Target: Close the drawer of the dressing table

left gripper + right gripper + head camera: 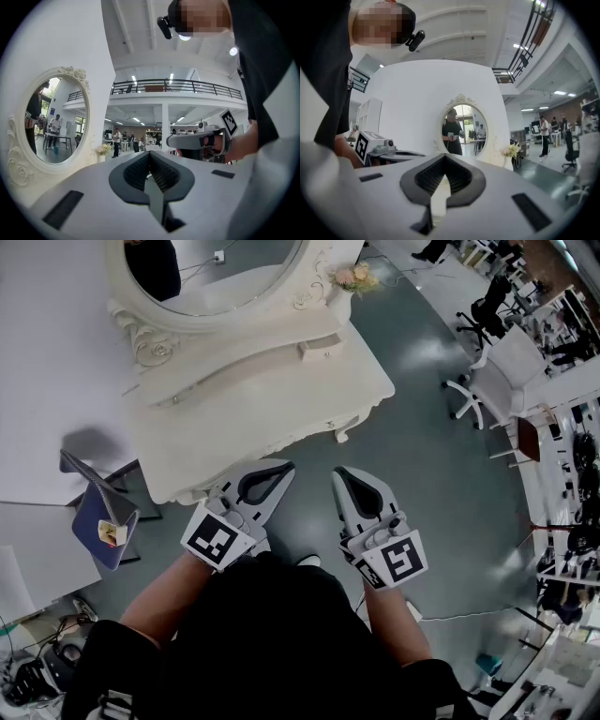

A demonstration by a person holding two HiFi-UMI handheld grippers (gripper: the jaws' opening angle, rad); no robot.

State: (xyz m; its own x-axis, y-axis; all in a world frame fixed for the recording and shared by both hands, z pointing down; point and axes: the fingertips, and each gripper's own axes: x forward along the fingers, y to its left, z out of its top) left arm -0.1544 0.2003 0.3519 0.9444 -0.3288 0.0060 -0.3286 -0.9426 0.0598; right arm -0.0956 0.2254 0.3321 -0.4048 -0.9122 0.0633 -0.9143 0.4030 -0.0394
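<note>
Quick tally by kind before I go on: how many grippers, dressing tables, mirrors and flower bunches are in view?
Grippers: 2, left gripper and right gripper
Dressing table: 1
Mirror: 1
Flower bunch: 1
Total: 5

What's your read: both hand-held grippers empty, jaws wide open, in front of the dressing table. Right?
Not open: left hand-held gripper and right hand-held gripper both have jaws shut, per each gripper view. Empty, in front of the dressing table: correct.
</note>
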